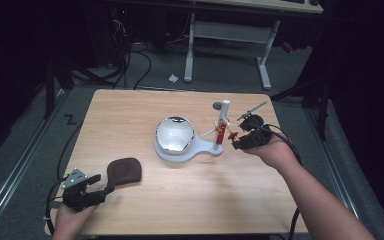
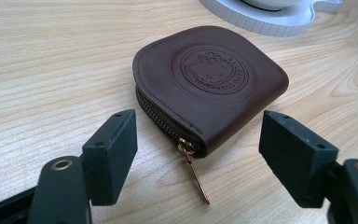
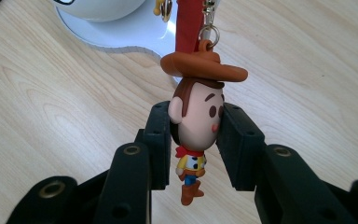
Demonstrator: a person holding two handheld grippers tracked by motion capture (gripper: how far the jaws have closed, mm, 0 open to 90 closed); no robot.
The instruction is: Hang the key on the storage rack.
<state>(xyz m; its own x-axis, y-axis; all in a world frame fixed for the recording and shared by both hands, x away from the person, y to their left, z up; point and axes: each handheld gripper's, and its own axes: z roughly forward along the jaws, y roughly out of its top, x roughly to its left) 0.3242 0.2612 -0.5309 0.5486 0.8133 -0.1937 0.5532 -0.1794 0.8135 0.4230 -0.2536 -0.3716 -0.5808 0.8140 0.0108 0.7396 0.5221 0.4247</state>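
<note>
A small cowboy figure keychain (image 3: 196, 122) with a brown hat hangs from a metal ring on a red strap (image 3: 189, 18). My right gripper (image 3: 196, 140) is shut on the figure's head, one pad on each side. From above, that gripper (image 1: 236, 141) sits beside the white stand's post (image 1: 223, 120), with the figure (image 1: 231, 136) at its tips. A brown zipped leather coin pouch (image 2: 209, 81) lies on the table, its gold zipper pull toward me. My left gripper (image 2: 198, 154) stands open just short of the pouch (image 1: 124, 170), jaws wide on either side of the zipper pull.
A white stand (image 1: 200, 148) with a round mirror (image 1: 174, 134) occupies the middle of the wooden table (image 1: 130, 110). A thin rod (image 1: 252, 108) sticks out near the right hand. Cables trail off both grippers over the table edges.
</note>
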